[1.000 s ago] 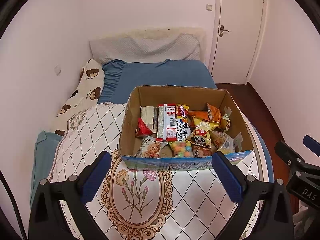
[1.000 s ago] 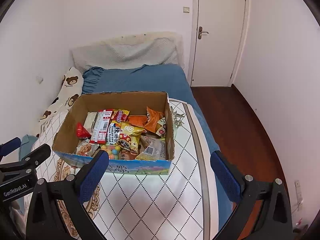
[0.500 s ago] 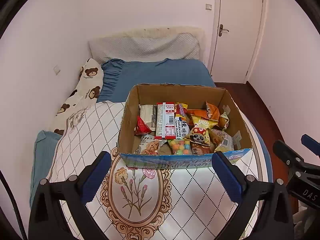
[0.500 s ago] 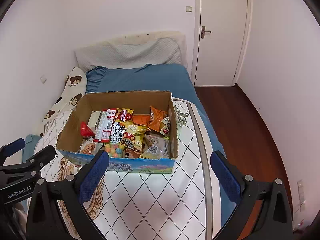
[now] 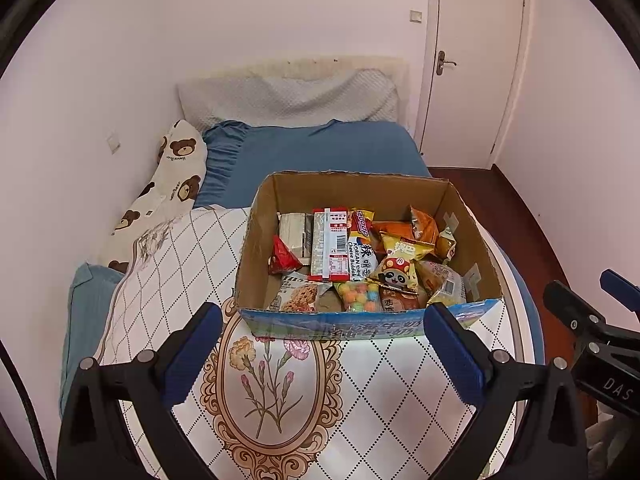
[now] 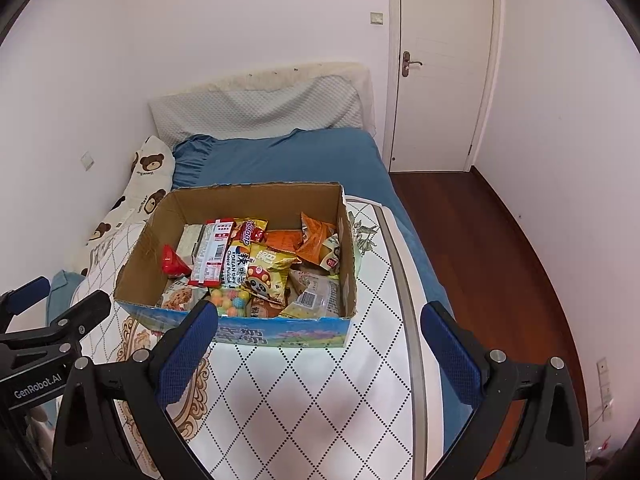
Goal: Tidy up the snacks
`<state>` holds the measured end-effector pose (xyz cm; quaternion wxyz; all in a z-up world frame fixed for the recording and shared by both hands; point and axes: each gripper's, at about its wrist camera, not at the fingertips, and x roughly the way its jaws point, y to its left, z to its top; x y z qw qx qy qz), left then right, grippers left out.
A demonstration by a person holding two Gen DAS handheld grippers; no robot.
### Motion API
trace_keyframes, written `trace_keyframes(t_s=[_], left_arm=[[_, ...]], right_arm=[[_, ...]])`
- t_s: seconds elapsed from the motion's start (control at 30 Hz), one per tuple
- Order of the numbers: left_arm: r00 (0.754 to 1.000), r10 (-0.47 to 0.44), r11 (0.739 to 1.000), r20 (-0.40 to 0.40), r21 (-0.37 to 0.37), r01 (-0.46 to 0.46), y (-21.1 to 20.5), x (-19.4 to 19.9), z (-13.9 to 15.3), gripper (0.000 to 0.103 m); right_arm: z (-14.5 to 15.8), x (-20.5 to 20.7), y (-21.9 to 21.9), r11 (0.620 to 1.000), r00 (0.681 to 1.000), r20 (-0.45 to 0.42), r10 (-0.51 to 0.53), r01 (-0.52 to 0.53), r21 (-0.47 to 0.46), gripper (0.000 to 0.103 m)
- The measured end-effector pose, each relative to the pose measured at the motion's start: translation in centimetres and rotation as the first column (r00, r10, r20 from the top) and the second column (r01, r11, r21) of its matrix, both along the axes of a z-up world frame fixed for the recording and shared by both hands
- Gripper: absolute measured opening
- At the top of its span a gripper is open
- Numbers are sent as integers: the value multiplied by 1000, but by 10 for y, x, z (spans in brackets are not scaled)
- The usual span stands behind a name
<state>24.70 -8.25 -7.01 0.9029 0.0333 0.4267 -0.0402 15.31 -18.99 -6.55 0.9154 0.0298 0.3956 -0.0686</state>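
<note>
Brown box (image 5: 360,196), blue sheet (image 5: 320,152), bear-print pillow (image 5: 176,176), white diamond-pattern cloth (image 5: 176,264)

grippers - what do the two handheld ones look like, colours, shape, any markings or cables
Both match: the left gripper and right gripper have black angular frames with silver bolts and two wide-set fingers faced with textured blue pads. Seen side-on from the other camera, the left body reads "GenRobot.AI" in white and the right shows "DAS", the rest cut off. A thin black cable runs down the left view's edge. No hands or sleeves are visible.

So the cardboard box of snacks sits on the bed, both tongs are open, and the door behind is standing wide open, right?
Not quite: the door is closed, as the right wrist view shows. The cardboard box of snacks does sit on the bed, and both the left tongs and right tongs are open.
</note>
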Motion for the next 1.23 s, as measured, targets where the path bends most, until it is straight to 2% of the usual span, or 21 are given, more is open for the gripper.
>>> trace_keyframes(t_s=[1.23], left_arm=[[999, 0, 1000, 40, 10, 0, 0, -8, 9, 103]], right_arm=[[5, -1, 2, 1000, 1000, 13, 18, -18, 3, 103]])
